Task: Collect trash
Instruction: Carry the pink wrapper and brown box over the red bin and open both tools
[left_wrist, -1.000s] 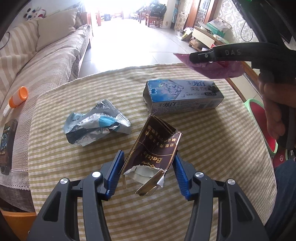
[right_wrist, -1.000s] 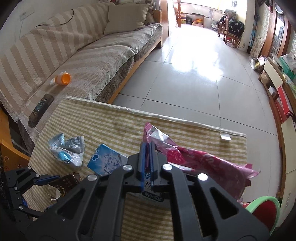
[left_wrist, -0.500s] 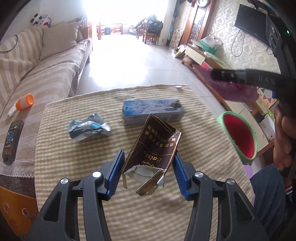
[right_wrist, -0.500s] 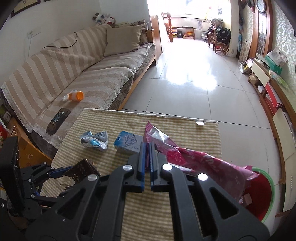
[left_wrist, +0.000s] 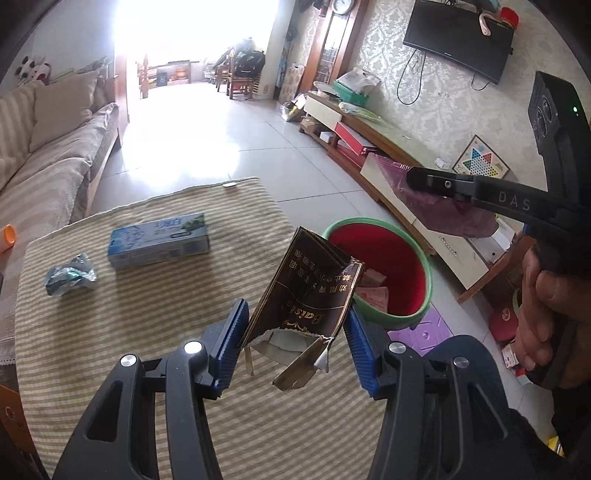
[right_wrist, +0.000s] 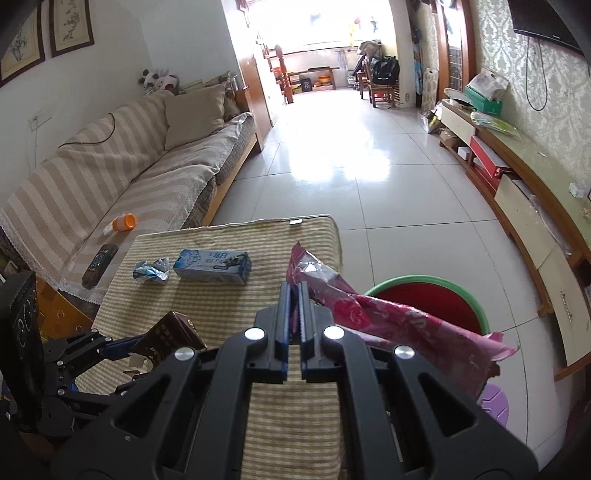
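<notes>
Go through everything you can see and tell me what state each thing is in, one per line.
Left claw: shut on the brown packet.
Brown packet: torn open, held above the table.
Right claw: shut on the pink wrapper.
Pink wrapper: crumpled, hanging over the bin.
Bin: open, some trash inside.
Blue box: lying flat on the table.
Silver wrapper: crumpled, on the table.

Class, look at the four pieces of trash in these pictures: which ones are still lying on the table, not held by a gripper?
Two: the light blue box and the crumpled silver-blue wrapper beside it. The brown cigarette pack and pink wrapper are each clamped in a gripper.
</notes>
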